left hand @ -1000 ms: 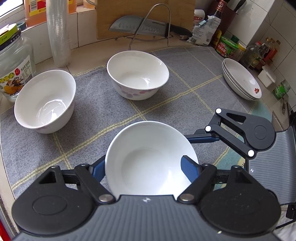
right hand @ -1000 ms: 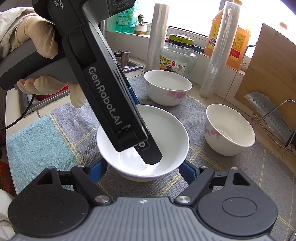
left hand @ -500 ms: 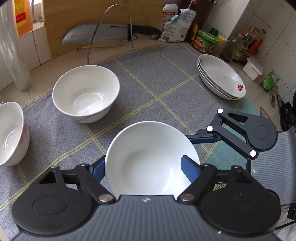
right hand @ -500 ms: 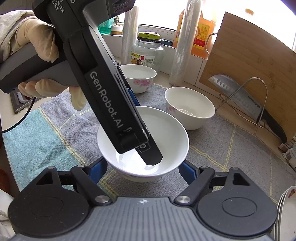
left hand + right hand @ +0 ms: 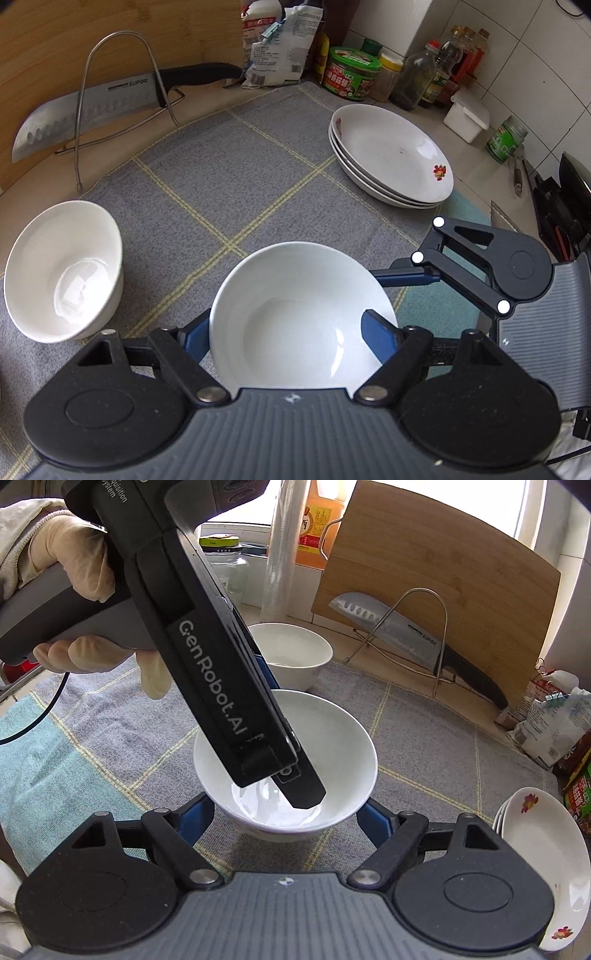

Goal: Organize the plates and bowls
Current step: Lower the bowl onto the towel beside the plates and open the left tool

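Both grippers clamp one plain white ceramic bowl (image 5: 295,317) above the grey checked cloth (image 5: 229,177) on the worktop. The left gripper (image 5: 295,332) presses its blue pads against the bowl's opposite sides; the right gripper (image 5: 284,812) does likewise, its fingers (image 5: 373,823) on the bowl's outer wall. A second white bowl (image 5: 62,269) stands apart to the left in the left wrist view. A stack of shallow white plates with red flower marks (image 5: 391,155) rests at the cloth's far right edge.
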Demonstrator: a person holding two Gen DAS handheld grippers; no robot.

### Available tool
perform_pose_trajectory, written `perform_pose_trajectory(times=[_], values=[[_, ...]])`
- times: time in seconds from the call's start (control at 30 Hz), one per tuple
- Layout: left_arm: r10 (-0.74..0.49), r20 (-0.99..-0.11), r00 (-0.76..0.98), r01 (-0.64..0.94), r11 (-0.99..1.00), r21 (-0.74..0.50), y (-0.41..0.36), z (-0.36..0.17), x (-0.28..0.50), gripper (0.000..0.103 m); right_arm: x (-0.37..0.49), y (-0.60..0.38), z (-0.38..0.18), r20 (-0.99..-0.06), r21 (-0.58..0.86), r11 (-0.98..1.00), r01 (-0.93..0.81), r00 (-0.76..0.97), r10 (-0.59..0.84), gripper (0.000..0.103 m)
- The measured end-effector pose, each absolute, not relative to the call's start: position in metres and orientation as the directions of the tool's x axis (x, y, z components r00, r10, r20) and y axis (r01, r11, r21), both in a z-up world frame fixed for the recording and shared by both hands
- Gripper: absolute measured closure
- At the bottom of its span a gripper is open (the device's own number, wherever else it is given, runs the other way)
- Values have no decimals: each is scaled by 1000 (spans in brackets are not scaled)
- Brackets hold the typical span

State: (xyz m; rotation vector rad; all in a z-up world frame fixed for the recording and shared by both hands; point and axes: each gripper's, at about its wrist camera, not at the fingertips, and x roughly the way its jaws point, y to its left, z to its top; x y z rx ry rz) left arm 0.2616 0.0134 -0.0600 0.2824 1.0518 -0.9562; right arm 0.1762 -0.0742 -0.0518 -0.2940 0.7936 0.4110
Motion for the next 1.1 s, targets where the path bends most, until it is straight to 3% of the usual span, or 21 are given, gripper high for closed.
perform_pose_trajectory(times=[1.0, 1.1], values=[[-521, -845, 121, 789, 567, -237, -22, -76, 279, 21, 189, -102, -69, -756, -63, 919, -390, 620, 211, 16], [-528, -841, 116, 786, 566, -247, -21, -78, 278, 16, 191, -102, -71, -764, -57, 918, -393, 609, 213, 15]])
